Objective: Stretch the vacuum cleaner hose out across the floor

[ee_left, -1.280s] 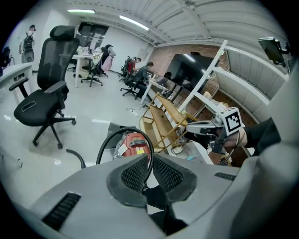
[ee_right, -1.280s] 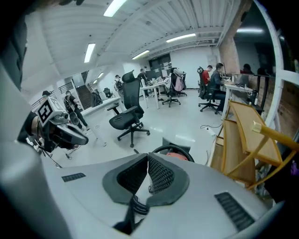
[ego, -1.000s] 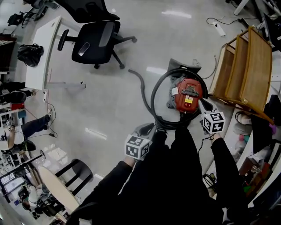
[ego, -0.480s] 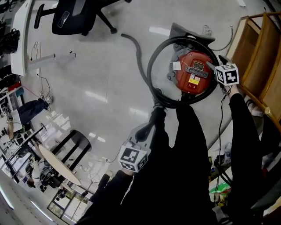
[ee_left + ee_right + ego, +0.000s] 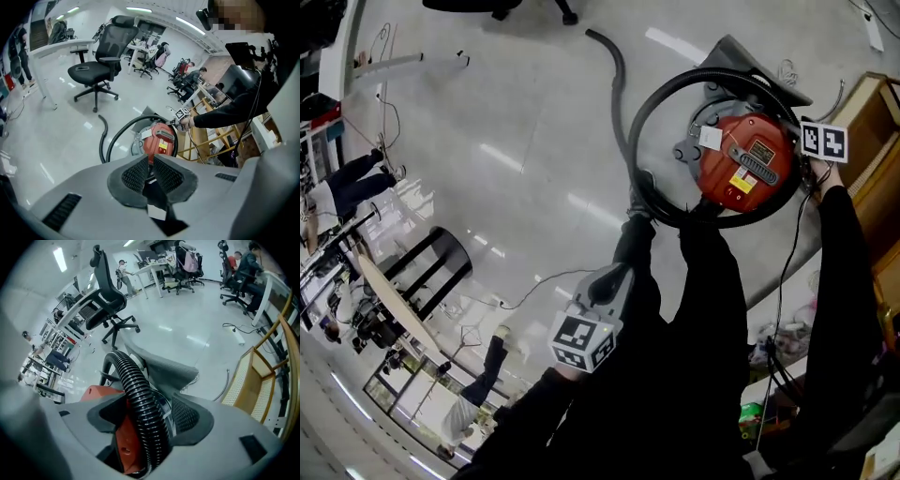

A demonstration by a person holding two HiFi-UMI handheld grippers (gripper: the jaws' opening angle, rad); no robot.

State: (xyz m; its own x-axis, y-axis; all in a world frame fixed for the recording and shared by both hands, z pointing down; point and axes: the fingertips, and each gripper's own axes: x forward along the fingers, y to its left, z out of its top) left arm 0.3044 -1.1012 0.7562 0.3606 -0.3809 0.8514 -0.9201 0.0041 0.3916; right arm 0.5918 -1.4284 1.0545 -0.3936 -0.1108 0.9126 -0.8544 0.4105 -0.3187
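**A:** Where does the hose (image 5: pixel 136 385) lie?

**B:** On the floor (image 5: pixel 506 122), coiled in one black ribbed loop round the red vacuum (image 5: pixel 745 169). A grey curved end piece (image 5: pixel 619 66) trails from the loop's left side away across the floor.

**A:** And the right gripper (image 5: pixel 150 413)?

**B:** It points steeply down at the loop's right side, beside the vacuum and next to a wooden rack (image 5: pixel 867 103). Its fingers (image 5: pixel 187 416) have just been opening and stand wide apart. The hose runs lengthwise through the gap between them. It sits nearer the right pad, with the vacuum's red body showing behind the left one. Neither pad presses on the hose.

**A:** The left gripper (image 5: pixel 151 161)?

**B:** Its fingers (image 5: pixel 136 176) are closed, tip against tip, and nothing is visible between the pads. In the head view it hangs in front of the person's dark trousers, on the near side of the loop.

**A:** How does the hose stand to those fingers?

**B:** In the left gripper view the loop and the vacuum lie beyond the closed tips, clear of them. The grey end piece curves off to the left of the loop, toward a black chair (image 5: pixel 96 70) farther back.
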